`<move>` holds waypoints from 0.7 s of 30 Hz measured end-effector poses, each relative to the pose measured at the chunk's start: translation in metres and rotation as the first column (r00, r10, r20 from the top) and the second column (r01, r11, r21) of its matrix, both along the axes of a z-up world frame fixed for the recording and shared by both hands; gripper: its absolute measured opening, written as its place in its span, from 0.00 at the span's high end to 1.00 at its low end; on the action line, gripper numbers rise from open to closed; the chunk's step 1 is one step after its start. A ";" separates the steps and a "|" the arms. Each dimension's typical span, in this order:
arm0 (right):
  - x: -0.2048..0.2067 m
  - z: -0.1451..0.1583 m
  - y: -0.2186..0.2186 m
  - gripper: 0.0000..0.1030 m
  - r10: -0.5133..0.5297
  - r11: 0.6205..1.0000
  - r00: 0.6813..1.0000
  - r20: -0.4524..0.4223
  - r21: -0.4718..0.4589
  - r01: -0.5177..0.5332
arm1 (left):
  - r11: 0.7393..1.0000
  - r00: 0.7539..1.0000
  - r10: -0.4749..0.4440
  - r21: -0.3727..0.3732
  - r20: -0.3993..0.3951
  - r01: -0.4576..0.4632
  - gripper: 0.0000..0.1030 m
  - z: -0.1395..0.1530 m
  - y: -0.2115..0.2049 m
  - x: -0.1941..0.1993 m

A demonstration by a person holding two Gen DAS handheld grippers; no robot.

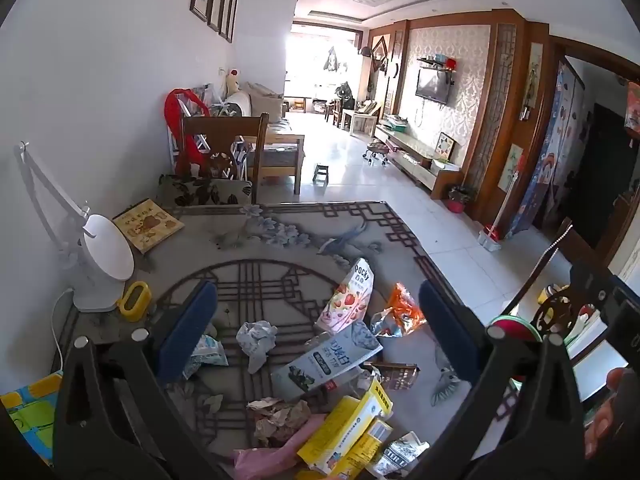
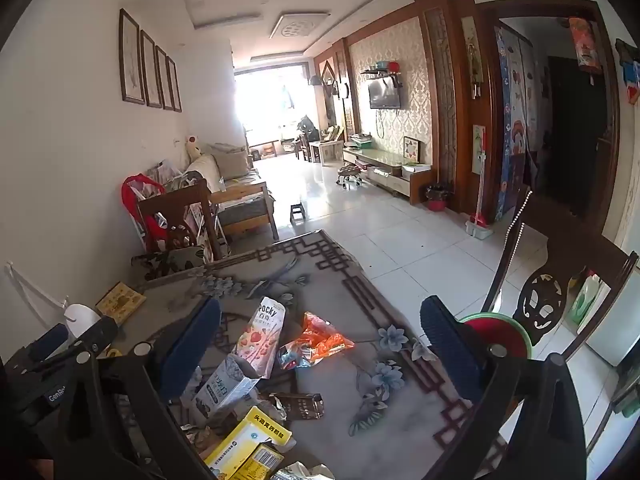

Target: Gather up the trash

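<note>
Trash lies scattered on the patterned table [image 1: 280, 248]: a pink Pocky box [image 1: 349, 298], an orange wrapper [image 1: 404, 308], a grey carton [image 1: 328, 360], a crumpled white paper [image 1: 256, 338], a brown wrapper [image 1: 396, 376], a yellow box [image 1: 348, 428] and crumpled brown paper [image 1: 280, 416]. My left gripper [image 1: 316, 328] is open and empty above the pile. My right gripper [image 2: 320, 348] is open and empty above the Pocky box [image 2: 260, 340], orange wrapper [image 2: 320, 340], grey carton [image 2: 224, 388], brown wrapper [image 2: 300, 404] and yellow box [image 2: 248, 444].
A white desk lamp [image 1: 100, 264], a yellow tape holder [image 1: 134, 300] and a book [image 1: 148, 224] stand at the table's left. Wooden chairs stand at the far end [image 1: 224, 148] and right side [image 2: 540, 304]. A red-and-green bin [image 2: 500, 336] sits by the right chair.
</note>
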State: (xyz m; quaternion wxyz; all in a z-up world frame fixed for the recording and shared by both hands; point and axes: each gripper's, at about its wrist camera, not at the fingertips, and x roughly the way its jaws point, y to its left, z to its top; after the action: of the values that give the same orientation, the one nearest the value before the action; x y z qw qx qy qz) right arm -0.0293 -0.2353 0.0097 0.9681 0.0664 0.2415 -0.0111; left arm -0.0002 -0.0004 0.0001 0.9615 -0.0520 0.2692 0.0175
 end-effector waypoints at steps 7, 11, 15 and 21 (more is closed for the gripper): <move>0.005 0.002 0.003 0.06 -0.013 1.000 1.000 -0.004 -0.026 0.012 | 1.000 1.000 0.004 -0.008 -0.005 -0.004 0.04 0.000 0.001 0.000; 0.001 -0.003 0.003 0.06 0.007 1.000 1.000 -0.008 -0.016 -0.007 | 1.000 1.000 0.000 -0.005 -0.002 0.000 0.04 0.000 -0.002 -0.003; 0.007 -0.001 0.005 0.06 0.008 1.000 1.000 -0.022 -0.014 -0.009 | 1.000 1.000 0.004 -0.017 -0.015 -0.004 0.04 -0.003 0.004 0.004; 0.010 -0.001 0.005 0.06 0.014 1.000 0.999 -0.032 -0.008 -0.015 | 1.000 1.000 0.008 -0.015 -0.021 -0.009 0.04 -0.005 0.006 0.000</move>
State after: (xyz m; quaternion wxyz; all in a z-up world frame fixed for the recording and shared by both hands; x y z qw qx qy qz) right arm -0.0195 -0.2305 0.0090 0.9644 0.0603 0.2575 -0.0062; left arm 0.0002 0.0056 -0.0049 0.9582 -0.0601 0.2791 0.0200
